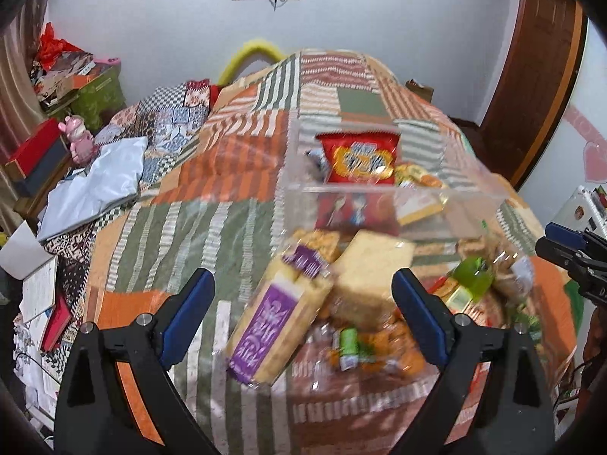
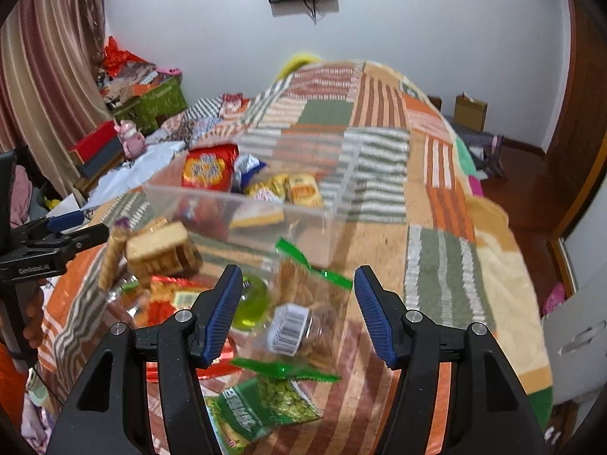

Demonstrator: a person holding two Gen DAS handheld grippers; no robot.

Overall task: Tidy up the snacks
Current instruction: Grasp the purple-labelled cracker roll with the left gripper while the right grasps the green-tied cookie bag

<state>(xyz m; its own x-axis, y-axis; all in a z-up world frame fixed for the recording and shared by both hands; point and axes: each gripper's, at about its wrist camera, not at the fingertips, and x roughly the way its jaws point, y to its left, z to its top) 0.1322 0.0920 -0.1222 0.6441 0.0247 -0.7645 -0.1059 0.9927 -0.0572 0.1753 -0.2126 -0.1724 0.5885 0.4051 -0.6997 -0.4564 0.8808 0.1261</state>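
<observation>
Bed (image 1: 242, 174), covered by striped patchwork blanket, fills centre of both views and carries all task items. Clear plastic bin (image 1: 379, 193), upper centre of frame, rests on blanket; already contains red snack bag (image 1: 360, 157) upright at back wall plus small yellow packets (image 2: 299, 189) beside it. Loose snack pile lies on blanket just in front of bin, lower centre of both views.

Largest loose item: purple-labelled cracker pack (image 1: 273, 322), tilted, lower centre of left wrist view, touching bread-slice pack (image 1: 373, 269) to its right. Next: clear biscuit bag with green seal and barcode label (image 2: 303, 303), centre of right wrist view. Below it: green pea packet (image 2: 265, 405), bottom centre.

Left claw (image 1: 303, 314): released, jaws wide apart, framing purple pack; contact not established. Right claw (image 2: 297, 314): released, jaws wide apart, framing biscuit bag; whether pads touch bag cannot be told owing to blur.

Step in hand, by judgement: approach to pick loose snacks for transfer into bin. Sorting partly complete; several packs outside bin.

Next move calls for: lowering over chosen pack, centring between pads, closing gently on crushable contents, lifting clear of neighbouring packs, placing over bin rim.
</observation>
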